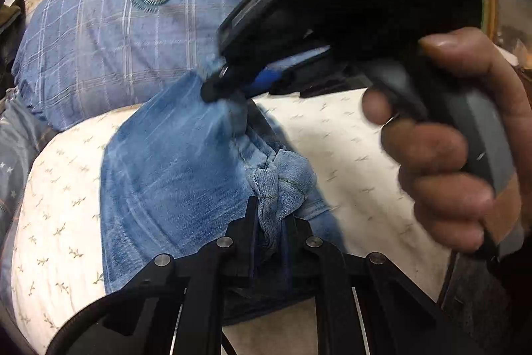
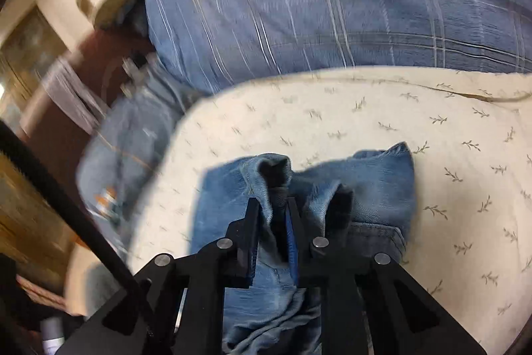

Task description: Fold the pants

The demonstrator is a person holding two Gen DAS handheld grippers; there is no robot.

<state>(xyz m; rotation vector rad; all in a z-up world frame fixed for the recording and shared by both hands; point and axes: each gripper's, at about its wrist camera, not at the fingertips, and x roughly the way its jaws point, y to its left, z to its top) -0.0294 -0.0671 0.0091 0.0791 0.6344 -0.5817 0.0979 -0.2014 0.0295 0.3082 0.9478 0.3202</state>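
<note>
Light blue denim pants (image 1: 173, 175) lie on a cream bed sheet (image 1: 349, 142) with a small leaf print. My left gripper (image 1: 271, 215) is shut on a bunched edge of the pants and holds it up. In the left wrist view my right gripper (image 1: 216, 88), held in a hand, pinches the far edge of the pants. In the right wrist view my right gripper (image 2: 271, 212) is shut on a fold of the pants (image 2: 375, 178), which hang bunched over the sheet (image 2: 432, 128).
A large blue plaid pillow (image 1: 109, 39) lies at the head of the bed, also in the right wrist view (image 2: 332, 5). Another denim garment (image 2: 133, 135) hangs over the bed's left edge. Wooden furniture (image 2: 30, 49) stands beyond.
</note>
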